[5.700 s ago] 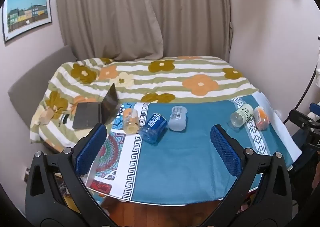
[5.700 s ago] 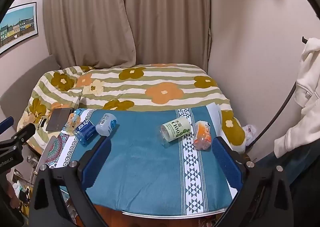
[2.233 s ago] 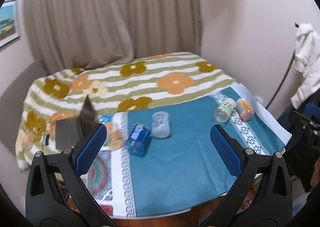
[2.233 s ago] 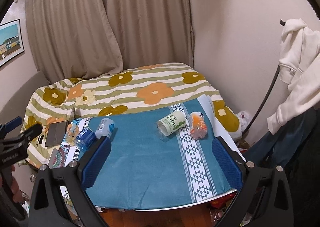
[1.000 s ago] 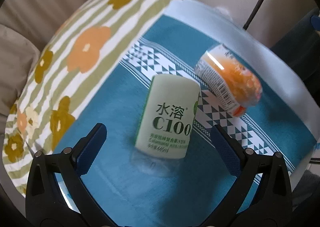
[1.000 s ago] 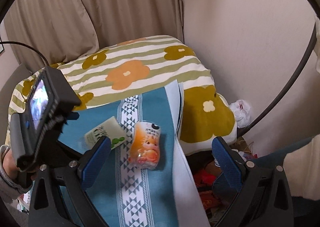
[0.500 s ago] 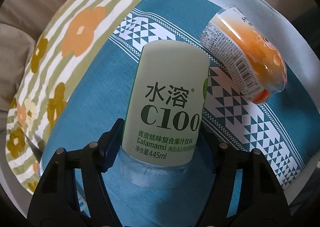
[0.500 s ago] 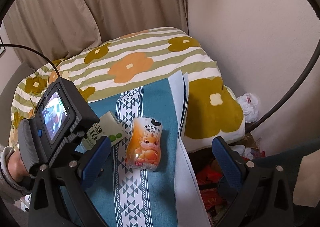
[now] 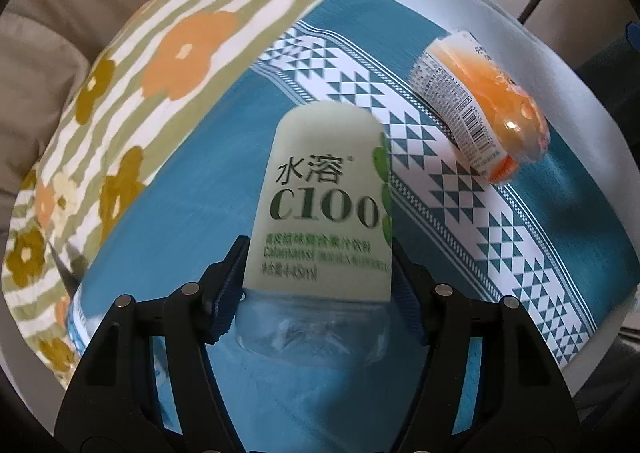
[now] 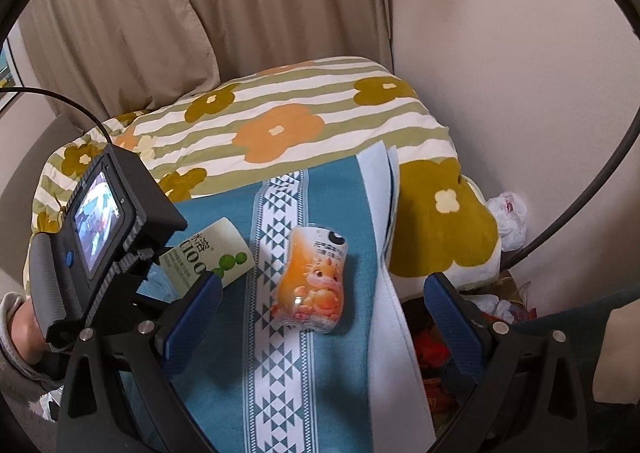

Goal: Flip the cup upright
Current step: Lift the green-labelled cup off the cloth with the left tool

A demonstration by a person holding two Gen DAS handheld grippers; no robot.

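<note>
While you look down your left wrist view:
Cloth (image 9: 208,221): teal, fills mid-frame.
Left gripper (image 9: 318,293): pinching green cup (image 9: 324,205), seemingly lifted, centre frame.
Right gripper (image 10: 318,315): spread wide.
Orange cup (image 10: 314,279): lying, centre of right view.

Green-labelled cup (image 9: 326,209): large dark-green characters "水溶" with "C100" beneath. Under that, a blurred line of small characters, then "Calamansi" followed by further unreadable characters; bottom line ends in "445ml", partly smeared. Right wrist view shows the same label (image 10: 208,253) partly, "溶" and "C100" legible.

Orange cup (image 9: 480,109): white panel with a barcode and dense small print, illegible. Its front (image 10: 316,273) carries small dark characters near the top, too small to read.
</note>
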